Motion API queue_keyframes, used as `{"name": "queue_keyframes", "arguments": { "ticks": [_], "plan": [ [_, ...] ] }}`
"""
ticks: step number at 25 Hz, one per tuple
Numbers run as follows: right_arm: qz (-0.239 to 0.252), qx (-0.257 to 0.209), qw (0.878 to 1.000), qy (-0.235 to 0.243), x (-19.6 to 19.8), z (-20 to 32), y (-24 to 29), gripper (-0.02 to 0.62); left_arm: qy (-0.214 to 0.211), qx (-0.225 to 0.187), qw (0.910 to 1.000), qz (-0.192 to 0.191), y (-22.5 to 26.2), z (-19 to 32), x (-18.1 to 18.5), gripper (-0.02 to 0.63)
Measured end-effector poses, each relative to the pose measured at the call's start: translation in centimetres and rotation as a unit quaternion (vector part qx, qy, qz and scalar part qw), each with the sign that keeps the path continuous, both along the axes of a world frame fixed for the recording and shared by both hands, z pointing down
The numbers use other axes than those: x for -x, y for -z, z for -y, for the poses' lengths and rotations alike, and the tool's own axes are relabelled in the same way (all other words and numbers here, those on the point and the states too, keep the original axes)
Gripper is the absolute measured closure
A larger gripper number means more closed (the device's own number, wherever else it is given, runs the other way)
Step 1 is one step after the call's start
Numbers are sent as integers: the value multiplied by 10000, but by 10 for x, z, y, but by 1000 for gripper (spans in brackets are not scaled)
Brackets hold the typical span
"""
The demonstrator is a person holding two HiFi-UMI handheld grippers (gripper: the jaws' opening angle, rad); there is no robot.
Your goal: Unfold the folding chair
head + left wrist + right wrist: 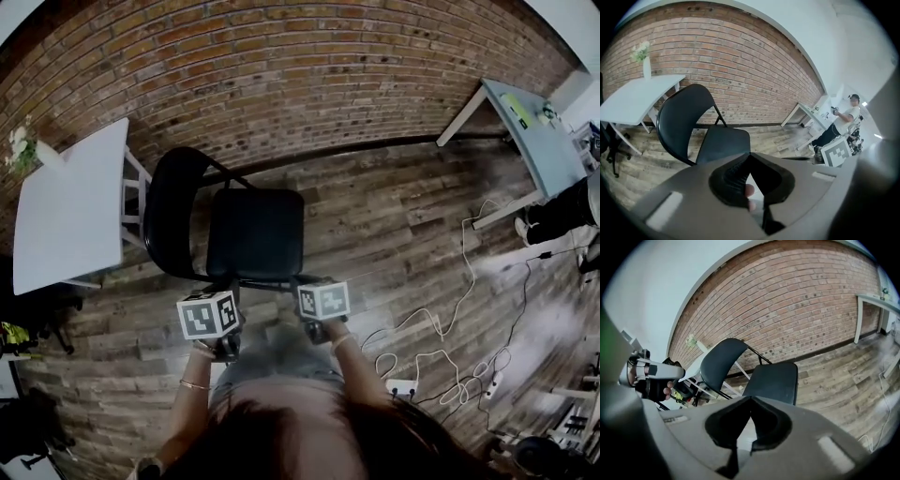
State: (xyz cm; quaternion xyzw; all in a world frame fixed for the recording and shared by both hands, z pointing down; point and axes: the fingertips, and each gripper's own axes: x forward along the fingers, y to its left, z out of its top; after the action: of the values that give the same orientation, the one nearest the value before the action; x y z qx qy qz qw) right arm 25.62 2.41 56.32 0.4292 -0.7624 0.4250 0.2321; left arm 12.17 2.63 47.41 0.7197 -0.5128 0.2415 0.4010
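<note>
**Chair's dead ahead of you and looks open already**

The folding chair point(253, 232) stands on the wood floor point(403, 211) straight in front of both tools. Its seat point(255, 239) is flat and its backrest point(172, 211) is up on your left, so it runs left to right across you. The near seat edge sits just past the tool tips. Your left tool point(749, 159) is nearer the backrest, and your right tool point(751, 400) faces the seat's open side. Both are clenched on nothing. I'd say the unfolding's done.

front: chair point(255, 230) | left: white table point(70, 211) | right: bare floor point(394, 225)
</note>
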Motion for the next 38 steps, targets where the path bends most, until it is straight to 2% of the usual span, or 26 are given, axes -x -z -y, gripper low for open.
{"name": "queue_keyframes", "arguments": {
  "ticks": [6, 14, 25, 31, 38],
  "plan": [
    [26, -456, 9989, -118, 2, -26, 36, 603, -257, -141, 9996, 29, 20, -34, -14, 604],
    [33, -877, 9960, -176, 22, -58, 65, 603, -418, -197, 9989, -19, 36, -81, -8, 604],
    [-60, -1568, 9872, -281, 38, -81, 121, 603, -300, -555, 9980, -26, 63, -107, 12, 604],
    [-199, -1632, 9860, -282, 44, -89, 135, 603, -265, -680, 9973, -19, 72, -109, 21, 604],
    [-230, -1711, 9847, -223, 42, -77, 152, 603, -317, -895, 9955, -56, 91, -85, 13, 604]
  ]
}}
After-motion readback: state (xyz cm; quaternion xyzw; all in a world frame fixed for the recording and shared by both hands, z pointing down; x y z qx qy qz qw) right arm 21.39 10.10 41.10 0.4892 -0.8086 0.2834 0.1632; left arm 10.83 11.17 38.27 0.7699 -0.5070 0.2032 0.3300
